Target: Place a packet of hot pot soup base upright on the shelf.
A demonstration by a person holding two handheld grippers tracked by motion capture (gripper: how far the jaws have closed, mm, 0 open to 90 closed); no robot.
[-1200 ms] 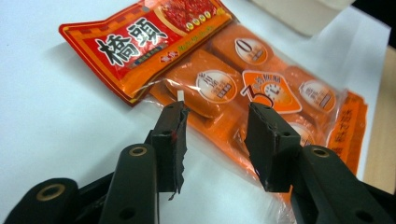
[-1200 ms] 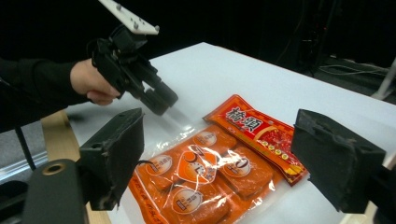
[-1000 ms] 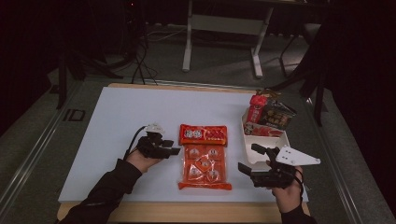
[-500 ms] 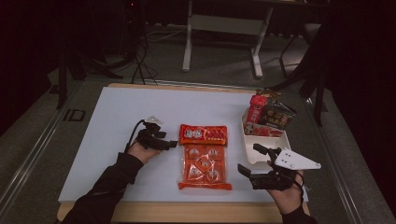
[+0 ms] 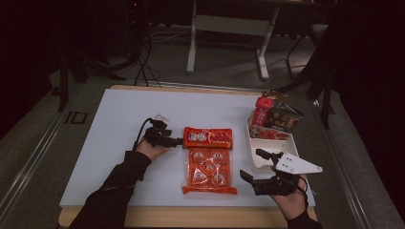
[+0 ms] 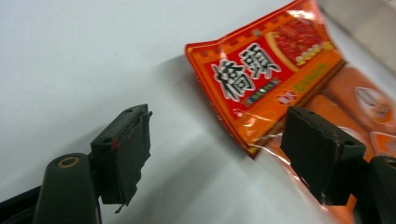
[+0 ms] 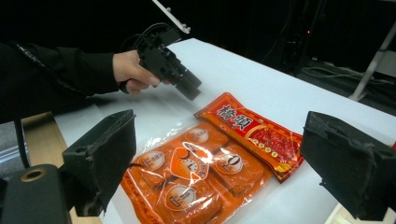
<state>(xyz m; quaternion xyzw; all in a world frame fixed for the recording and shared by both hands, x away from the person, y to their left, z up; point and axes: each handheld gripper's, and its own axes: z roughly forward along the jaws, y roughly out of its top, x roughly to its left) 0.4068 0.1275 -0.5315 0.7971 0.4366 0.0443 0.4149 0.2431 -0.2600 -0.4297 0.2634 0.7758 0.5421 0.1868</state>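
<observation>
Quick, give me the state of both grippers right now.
Left gripper: open, jaws either side of the corner of the orange snack pack, holding nothing.
Right gripper: open, empty, facing the same pack.

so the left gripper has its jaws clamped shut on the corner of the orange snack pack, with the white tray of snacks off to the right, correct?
Not quite. The left gripper is open: in the left gripper view its jaws stand wide apart on either side of the orange snack pack's corner, gripping nothing. The rest holds: in the high view the white tray of snacks sits at the table's right.
</observation>
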